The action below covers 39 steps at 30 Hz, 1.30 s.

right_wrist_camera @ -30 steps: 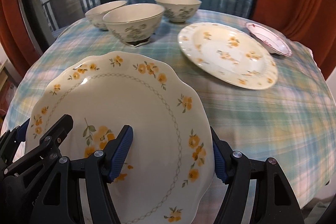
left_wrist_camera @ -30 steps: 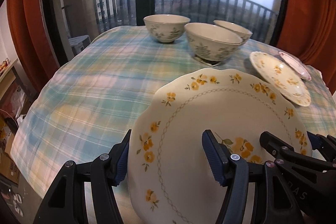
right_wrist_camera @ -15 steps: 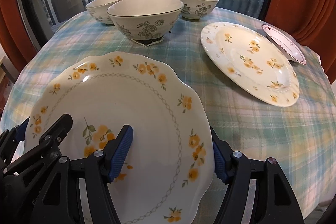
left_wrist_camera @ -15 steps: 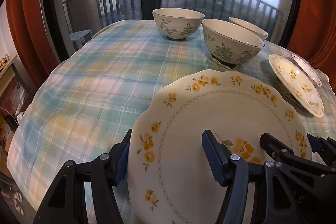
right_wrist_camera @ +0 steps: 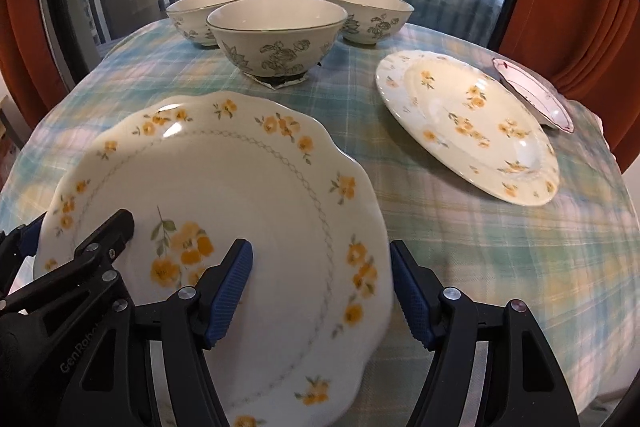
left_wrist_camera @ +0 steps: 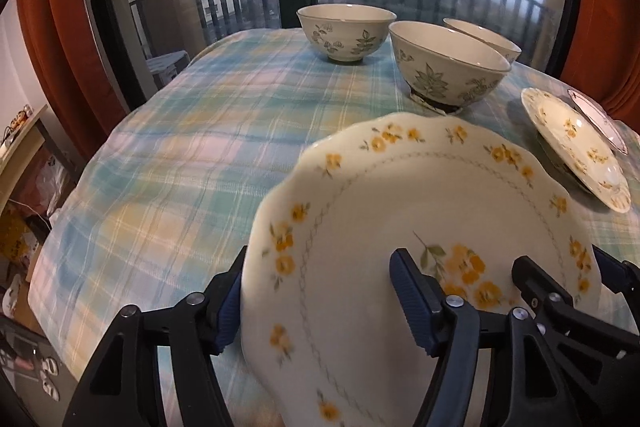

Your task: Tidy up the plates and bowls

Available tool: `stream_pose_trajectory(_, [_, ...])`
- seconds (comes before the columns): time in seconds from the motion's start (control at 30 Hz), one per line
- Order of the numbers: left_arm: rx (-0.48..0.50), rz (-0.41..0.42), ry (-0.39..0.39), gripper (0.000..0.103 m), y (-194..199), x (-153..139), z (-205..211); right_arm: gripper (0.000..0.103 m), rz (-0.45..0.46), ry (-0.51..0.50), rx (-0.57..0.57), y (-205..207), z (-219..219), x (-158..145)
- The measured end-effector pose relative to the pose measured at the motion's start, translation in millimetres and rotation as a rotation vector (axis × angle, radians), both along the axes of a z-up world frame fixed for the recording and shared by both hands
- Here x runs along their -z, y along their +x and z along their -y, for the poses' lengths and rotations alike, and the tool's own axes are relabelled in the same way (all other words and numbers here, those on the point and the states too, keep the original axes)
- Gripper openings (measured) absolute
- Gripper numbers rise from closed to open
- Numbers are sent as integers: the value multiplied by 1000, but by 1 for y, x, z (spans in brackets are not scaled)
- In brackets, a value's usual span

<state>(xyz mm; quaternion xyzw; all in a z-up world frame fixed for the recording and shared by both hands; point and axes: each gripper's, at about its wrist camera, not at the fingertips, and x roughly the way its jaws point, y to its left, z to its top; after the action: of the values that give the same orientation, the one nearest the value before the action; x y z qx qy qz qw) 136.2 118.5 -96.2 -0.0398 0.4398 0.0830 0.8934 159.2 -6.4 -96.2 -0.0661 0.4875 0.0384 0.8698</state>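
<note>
A plaid-clothed bench point(right_wrist_camera: 500, 247) carries three floral bowls point(right_wrist_camera: 278, 37) and a yellow-flowered plate point(right_wrist_camera: 468, 123). Above its near edge, a scalloped plate point(right_wrist_camera: 224, 227) is pinched at opposite rims by the left hand-held gripper point(left_wrist_camera: 316, 295) and right hand-held gripper point(right_wrist_camera: 322, 291).

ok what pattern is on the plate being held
Cream scalloped plate with yellow-orange flowers around the rim, a thin grey chain ring, and a flower spray inside; clearest in the right wrist view.
</note>
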Motion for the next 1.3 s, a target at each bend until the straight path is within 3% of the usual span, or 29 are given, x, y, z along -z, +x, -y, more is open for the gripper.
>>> stream_pose_trajectory(0.13, [-42, -28, -31, 82, -12, -2, 1, 77, -14, 17, 17, -8, 12, -1])
stream_pose_trajectory(0.27, [-64, 6, -34, 85, -27, -12, 7, 78, 14, 38, 22, -23, 22, -11])
stream_pose_trajectory(0.73, [15, 127, -12, 89, -54, -53, 62, 79, 143, 58, 47, -59, 74, -57])
stream_pose_trajectory(1.0, [101, 156, 6, 93, -35, -69, 104, 79, 176, 101, 128, -52, 125, -74])
stream_pose_trajectory(1.3, [185, 172, 44, 94, 23, -81, 151, 79, 200, 115, 196, -8, 173, -79])
